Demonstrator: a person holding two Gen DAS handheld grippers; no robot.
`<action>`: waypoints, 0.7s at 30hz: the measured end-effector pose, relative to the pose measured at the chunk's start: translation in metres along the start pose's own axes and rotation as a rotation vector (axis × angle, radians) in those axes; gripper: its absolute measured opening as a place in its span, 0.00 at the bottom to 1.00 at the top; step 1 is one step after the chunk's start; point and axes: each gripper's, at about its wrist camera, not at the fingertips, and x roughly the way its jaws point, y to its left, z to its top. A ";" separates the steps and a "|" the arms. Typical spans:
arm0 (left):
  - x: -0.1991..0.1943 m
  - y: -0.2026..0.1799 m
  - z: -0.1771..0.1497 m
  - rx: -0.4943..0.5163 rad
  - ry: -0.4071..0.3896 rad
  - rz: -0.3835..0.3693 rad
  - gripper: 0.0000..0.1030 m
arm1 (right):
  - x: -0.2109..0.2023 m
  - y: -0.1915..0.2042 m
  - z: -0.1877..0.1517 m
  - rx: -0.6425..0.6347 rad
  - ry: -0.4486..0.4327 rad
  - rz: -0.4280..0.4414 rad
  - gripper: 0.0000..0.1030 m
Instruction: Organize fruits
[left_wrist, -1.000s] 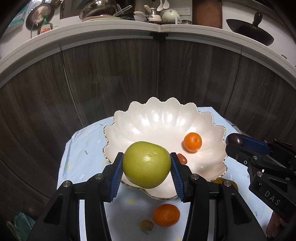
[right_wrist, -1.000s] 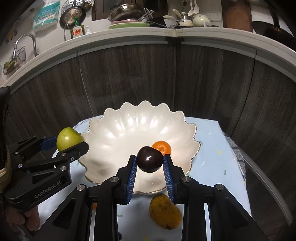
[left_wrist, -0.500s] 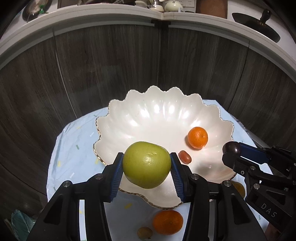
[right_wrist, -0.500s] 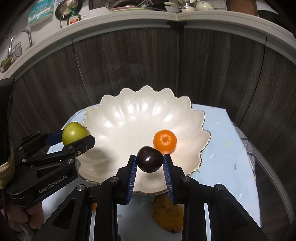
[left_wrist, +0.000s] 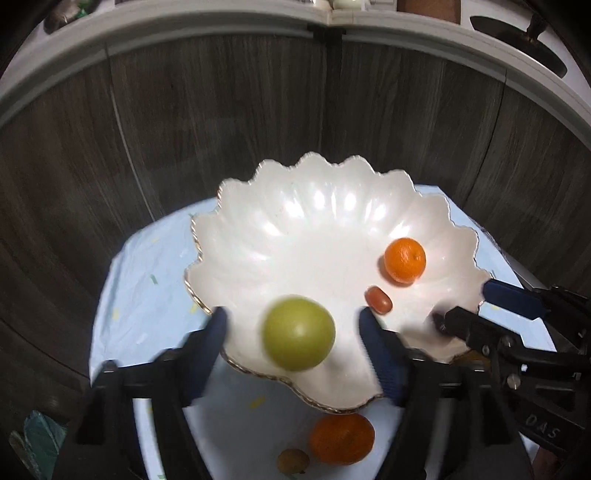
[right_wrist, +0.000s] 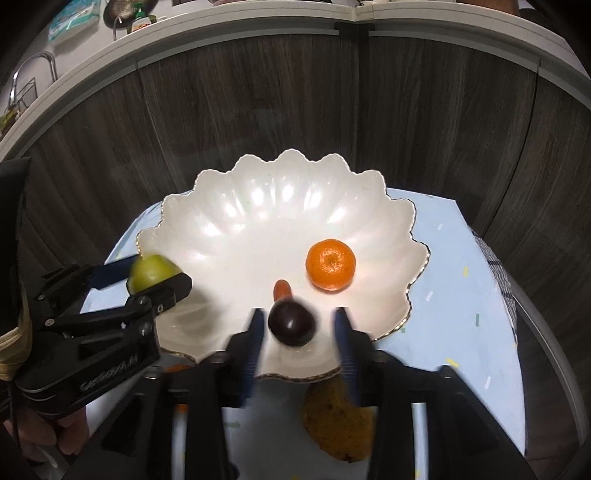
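A white scalloped bowl (left_wrist: 317, 236) (right_wrist: 258, 221) stands on a light blue cloth. My left gripper (left_wrist: 293, 332) is open over the bowl's near rim; the green apple (left_wrist: 297, 334) sits loose between its spread fingers, blurred. My right gripper (right_wrist: 299, 326) is open too; the dark plum (right_wrist: 291, 323) is free between its fingers, over the bowl. In the bowl lie an orange tangerine (left_wrist: 404, 260) (right_wrist: 330, 264) and a small red fruit (left_wrist: 378, 300) (right_wrist: 282, 288). The right wrist view shows the apple (right_wrist: 149, 271) by the left gripper's fingers.
On the cloth in front of the bowl lie a tangerine (left_wrist: 341, 437), a small brown fruit (left_wrist: 293, 461) and a yellow mango (right_wrist: 338, 421). Dark wood cabinet fronts (left_wrist: 295, 110) stand behind the table, under a white counter.
Both grippers have opened and let go of their fruit: the apple and the plum are dropping into the bowl. Both grippers moved further over the bowl.
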 end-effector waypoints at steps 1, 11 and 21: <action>-0.003 -0.001 0.001 0.007 -0.007 0.006 0.74 | -0.002 -0.001 0.000 0.002 -0.008 -0.008 0.57; -0.019 0.002 0.002 -0.003 -0.042 0.040 0.89 | -0.019 -0.007 0.004 0.032 -0.067 -0.059 0.77; -0.038 -0.001 0.002 -0.002 -0.065 0.040 0.89 | -0.037 -0.007 0.003 0.036 -0.095 -0.064 0.77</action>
